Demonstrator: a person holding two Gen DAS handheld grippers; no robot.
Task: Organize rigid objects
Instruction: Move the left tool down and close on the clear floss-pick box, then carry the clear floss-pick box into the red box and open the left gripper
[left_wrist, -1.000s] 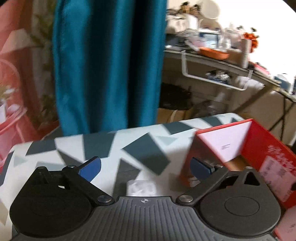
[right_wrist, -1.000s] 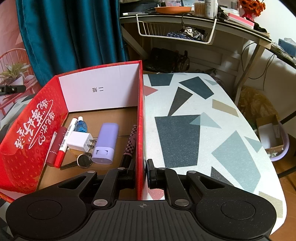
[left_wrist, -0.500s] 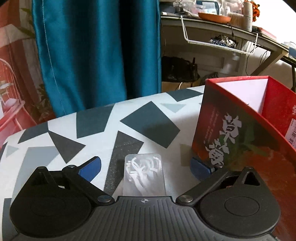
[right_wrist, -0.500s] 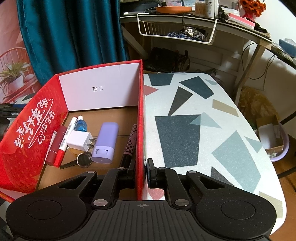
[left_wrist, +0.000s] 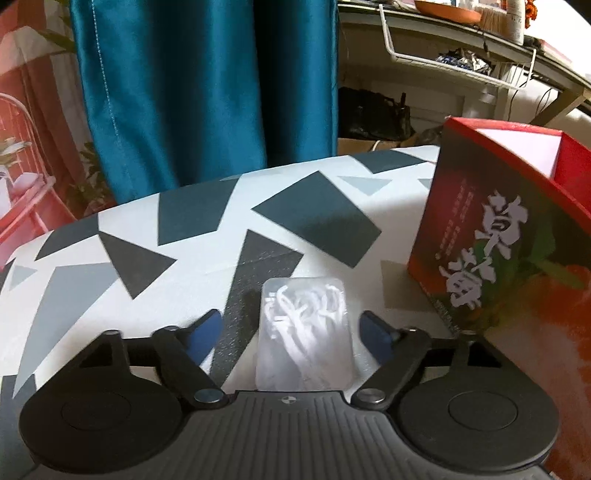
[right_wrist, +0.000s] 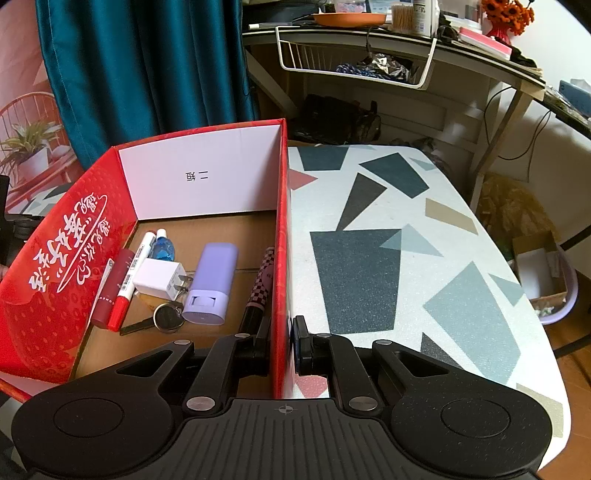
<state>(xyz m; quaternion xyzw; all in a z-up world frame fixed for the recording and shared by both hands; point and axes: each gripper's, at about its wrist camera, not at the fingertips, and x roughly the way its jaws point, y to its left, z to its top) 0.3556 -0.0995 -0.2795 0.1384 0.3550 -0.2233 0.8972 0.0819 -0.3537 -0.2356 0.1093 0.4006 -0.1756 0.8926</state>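
Observation:
A small clear plastic case (left_wrist: 304, 332) of white pieces lies on the patterned table (left_wrist: 147, 240), between the blue pads of my left gripper (left_wrist: 291, 326). Its jaws are closing and a gap shows on each side of the case. The red cardboard box (left_wrist: 517, 258) stands just to the right. My right gripper (right_wrist: 282, 332) is shut on the red box's right wall (right_wrist: 282, 221). Inside the box lie a purple case (right_wrist: 212, 280), a white charger (right_wrist: 159, 277), a red marker (right_wrist: 129, 280), a key (right_wrist: 162, 317) and a checkered pen (right_wrist: 262, 280).
A teal curtain (left_wrist: 203, 92) hangs behind the table. A desk with a white wire basket (right_wrist: 354, 70) stands at the back right. The table's right edge (right_wrist: 517, 266) drops to a floor basin holding a carton (right_wrist: 543, 273). A red chair (right_wrist: 26, 122) is at the left.
My left gripper sank toward the clear case, which now lies larger between its fingers, and the fingers drew closer together. The right gripper kept still on the box wall.

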